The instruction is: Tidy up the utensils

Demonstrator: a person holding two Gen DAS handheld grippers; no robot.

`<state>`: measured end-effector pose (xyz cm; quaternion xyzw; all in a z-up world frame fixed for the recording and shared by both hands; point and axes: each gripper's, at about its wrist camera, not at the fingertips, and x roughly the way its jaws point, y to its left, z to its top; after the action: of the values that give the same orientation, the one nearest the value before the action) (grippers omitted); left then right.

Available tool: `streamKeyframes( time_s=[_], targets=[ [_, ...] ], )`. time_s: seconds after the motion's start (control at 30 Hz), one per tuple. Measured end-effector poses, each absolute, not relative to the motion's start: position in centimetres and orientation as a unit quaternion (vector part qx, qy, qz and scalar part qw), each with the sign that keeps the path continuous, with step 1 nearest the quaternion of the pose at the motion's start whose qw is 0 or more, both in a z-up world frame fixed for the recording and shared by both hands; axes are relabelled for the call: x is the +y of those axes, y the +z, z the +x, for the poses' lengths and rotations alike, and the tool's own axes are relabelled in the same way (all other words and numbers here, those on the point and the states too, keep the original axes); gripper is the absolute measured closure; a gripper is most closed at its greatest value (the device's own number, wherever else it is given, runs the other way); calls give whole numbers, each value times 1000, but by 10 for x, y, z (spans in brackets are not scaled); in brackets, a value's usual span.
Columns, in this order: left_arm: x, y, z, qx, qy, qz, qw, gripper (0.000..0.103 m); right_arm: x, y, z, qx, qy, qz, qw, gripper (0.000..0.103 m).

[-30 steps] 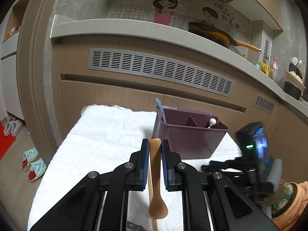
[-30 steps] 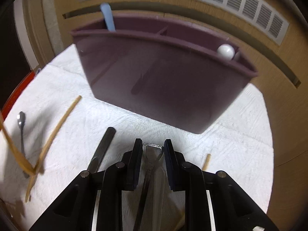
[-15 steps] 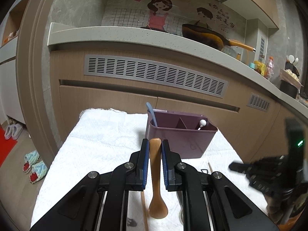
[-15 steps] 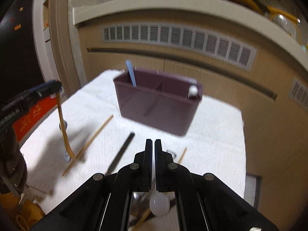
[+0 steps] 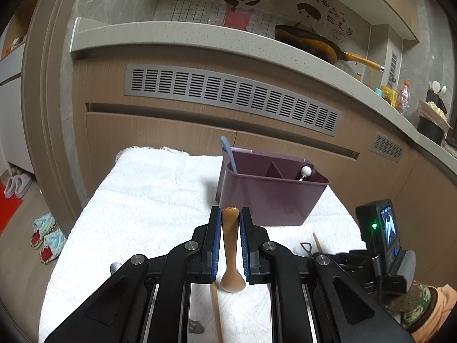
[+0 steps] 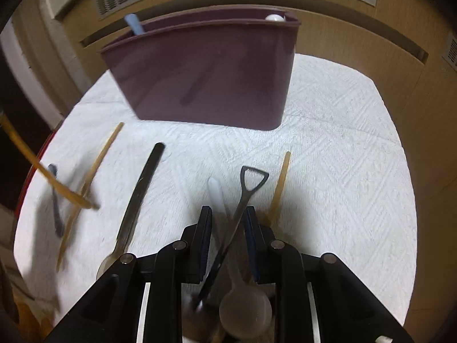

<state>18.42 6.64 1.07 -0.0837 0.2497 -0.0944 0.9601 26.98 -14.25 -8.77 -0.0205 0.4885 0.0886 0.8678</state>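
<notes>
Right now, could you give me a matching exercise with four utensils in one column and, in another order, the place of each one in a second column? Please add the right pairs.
Utensils
1. wooden spoon
2. blue handle
3. white ball-topped utensil
4. loop-handled metal utensil

Places
A. between the open jaws of the right gripper, above the white cloth
B. clamped in the jaws of the left gripper
C. standing at the right end of the purple caddy, as the left wrist camera sees it
D. standing at the left end of the caddy

Pairs: 1-B, 2-D, 3-C, 4-A
</notes>
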Motion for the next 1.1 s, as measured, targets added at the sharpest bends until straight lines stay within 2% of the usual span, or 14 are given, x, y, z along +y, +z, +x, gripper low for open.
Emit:
streamKeyframes(
  time_s=[0.03, 0.1, 0.6, 1.1],
  targets=[
    [67, 10, 184, 251, -94, -84, 960, 90, -140, -87, 269, 485, 83, -35, 870, 91],
    [69, 10, 185, 251, -93, -86, 960, 90, -136, -86, 265, 478, 93, -41, 873, 93],
    [53, 32, 168, 233, -103, -67, 965, 90, -164, 9, 190, 331, 142, -17, 933, 94],
    [41, 60, 150, 207, -109, -53, 971, 90, -183, 65, 169, 254, 145, -14, 956, 94]
  ],
)
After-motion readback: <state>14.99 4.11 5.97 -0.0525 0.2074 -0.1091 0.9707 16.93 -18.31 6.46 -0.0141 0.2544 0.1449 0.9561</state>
